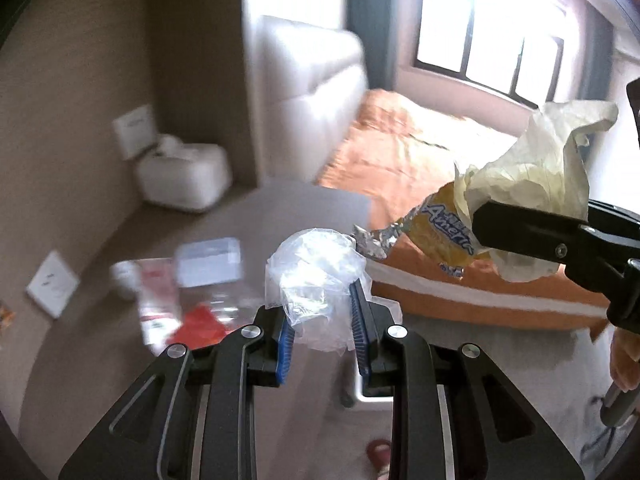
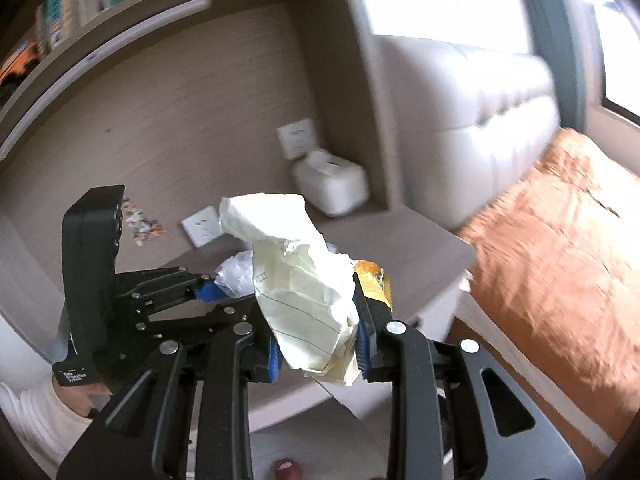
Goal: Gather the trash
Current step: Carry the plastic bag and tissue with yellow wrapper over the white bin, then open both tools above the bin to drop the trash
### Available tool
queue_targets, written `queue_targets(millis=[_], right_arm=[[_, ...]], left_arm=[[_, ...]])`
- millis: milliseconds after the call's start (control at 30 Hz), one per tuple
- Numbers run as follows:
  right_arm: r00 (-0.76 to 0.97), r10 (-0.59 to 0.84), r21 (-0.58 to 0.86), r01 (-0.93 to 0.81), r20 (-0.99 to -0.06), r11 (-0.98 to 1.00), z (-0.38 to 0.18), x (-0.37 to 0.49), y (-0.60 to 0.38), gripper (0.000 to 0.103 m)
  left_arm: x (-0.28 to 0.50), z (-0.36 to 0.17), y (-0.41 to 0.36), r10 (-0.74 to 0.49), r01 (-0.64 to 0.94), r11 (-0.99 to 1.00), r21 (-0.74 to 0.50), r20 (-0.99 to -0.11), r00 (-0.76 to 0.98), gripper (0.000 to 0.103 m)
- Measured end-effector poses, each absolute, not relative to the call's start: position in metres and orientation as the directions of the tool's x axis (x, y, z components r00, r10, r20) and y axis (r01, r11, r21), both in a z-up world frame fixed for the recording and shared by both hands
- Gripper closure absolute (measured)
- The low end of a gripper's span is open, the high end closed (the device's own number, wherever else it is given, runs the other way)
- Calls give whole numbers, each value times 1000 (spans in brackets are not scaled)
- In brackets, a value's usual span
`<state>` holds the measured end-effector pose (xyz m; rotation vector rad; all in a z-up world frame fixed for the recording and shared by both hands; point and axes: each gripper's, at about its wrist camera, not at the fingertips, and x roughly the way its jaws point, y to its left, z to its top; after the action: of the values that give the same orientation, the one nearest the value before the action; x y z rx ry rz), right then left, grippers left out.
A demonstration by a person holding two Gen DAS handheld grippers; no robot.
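Observation:
My left gripper (image 1: pixel 320 312) is shut on a crumpled clear plastic bag (image 1: pixel 316 280), pinched between its blue pads (image 1: pixel 358 320). To the right, my right gripper (image 1: pixel 520 232) holds a wad of pale yellow lined paper (image 1: pixel 536 168) together with a yellow snack wrapper (image 1: pixel 440 232). In the right wrist view the right gripper (image 2: pixel 316 340) is shut on the same paper (image 2: pixel 308 292), with the wrapper (image 2: pixel 372 280) against its right pad. The left gripper (image 2: pixel 212 290) is at the left with the clear plastic (image 2: pixel 236 272).
A grey desk (image 1: pixel 304 208) holds a red wrapper (image 1: pixel 200 324), a white packet (image 1: pixel 156 300) and a flat white box (image 1: pixel 210 260). A white tissue box (image 1: pixel 188 180) sits in the corner. A bed with an orange cover (image 1: pixel 400 152) lies to the right. A red slipper (image 1: pixel 378 450) is on the floor.

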<state>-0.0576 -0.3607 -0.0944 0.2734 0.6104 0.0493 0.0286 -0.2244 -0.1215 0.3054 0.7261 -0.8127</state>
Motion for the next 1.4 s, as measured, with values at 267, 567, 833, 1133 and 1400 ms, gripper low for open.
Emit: queue_targets(millis=[267, 567, 833, 1133, 1400], right_arm=[[802, 51, 271, 140, -595, 952, -124, -90, -403, 74], [773, 17, 280, 210, -635, 937, -165, -109, -442, 74], [727, 63, 353, 255, -684, 900, -258, -97, -479, 74], [633, 88, 332, 277, -769, 902, -425, -71, -501, 74], [564, 148, 365, 293, -812, 884, -554, -52, -514, 73]], left_arm=[[1, -150, -294, -573, 827, 562, -24, -732, 368, 78], [-16, -198, -345, -579, 879, 475, -43, -768, 275, 78], [-21, -286, -381, -528, 901, 430, -57, -826, 200, 78], [-17, -458, -418, -432, 908, 412, -82, -895, 115, 78], [-13, -580, -443, -401, 913, 386, -135, -915, 34, 78]])
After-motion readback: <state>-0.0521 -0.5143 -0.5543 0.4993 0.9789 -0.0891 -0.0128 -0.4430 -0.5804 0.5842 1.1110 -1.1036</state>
